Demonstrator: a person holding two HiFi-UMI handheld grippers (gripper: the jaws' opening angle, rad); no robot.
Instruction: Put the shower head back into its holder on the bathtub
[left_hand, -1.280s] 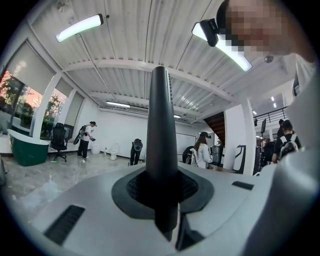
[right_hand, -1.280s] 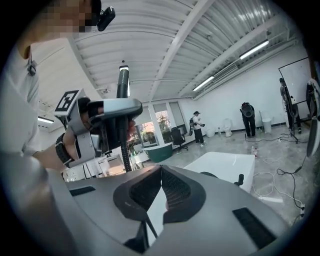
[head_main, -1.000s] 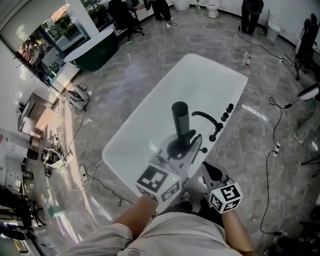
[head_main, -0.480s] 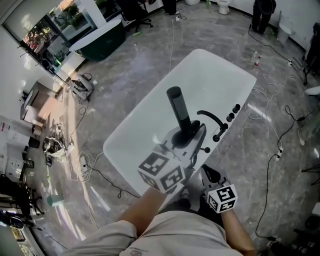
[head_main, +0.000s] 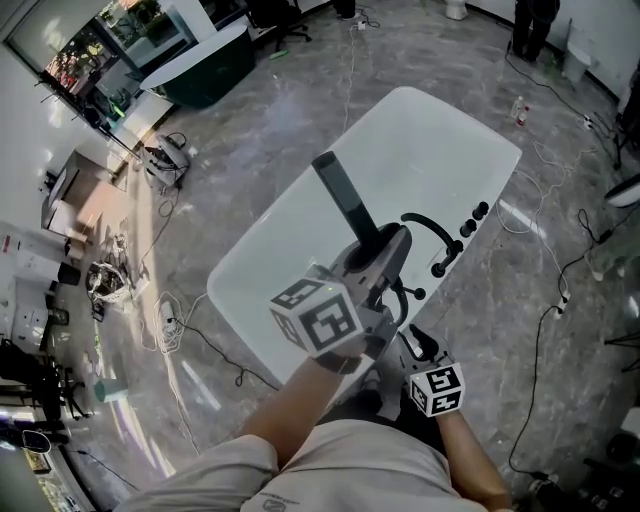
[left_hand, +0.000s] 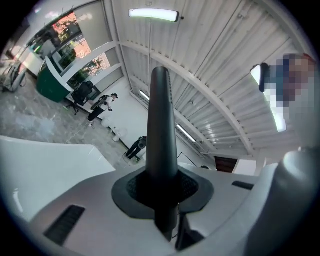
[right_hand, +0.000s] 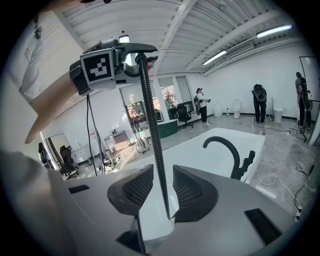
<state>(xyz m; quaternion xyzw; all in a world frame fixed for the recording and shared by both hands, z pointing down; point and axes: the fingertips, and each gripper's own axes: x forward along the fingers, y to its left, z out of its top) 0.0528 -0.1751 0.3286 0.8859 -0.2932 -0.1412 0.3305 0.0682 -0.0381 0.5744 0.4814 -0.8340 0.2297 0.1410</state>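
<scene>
The black rod-shaped shower head (head_main: 342, 203) stands tilted over the white bathtub (head_main: 290, 240). My left gripper (head_main: 378, 262) is shut on its lower end. In the left gripper view the shower head (left_hand: 161, 135) rises from between the pressed pads of that gripper (left_hand: 162, 195). Its ribbed black hose (right_hand: 151, 125) hangs down from the left gripper (right_hand: 117, 62) and passes between the jaws of my right gripper (right_hand: 162, 187). Those jaws are opening, and a gap shows on both sides of the hose. In the head view the right gripper (head_main: 420, 342) sits low by the tub's near rim.
A black curved faucet (head_main: 432, 228) and a row of black knobs (head_main: 471, 221) stand on the tub's right rim, with a small black fitting (head_main: 412, 293) nearer me. Cables (head_main: 550, 300) trail over the grey floor. People stand far off (right_hand: 260, 102).
The left gripper has rolled, so the shower head now leans further to the left in the head view. The right gripper has sunk lower along the hose.
</scene>
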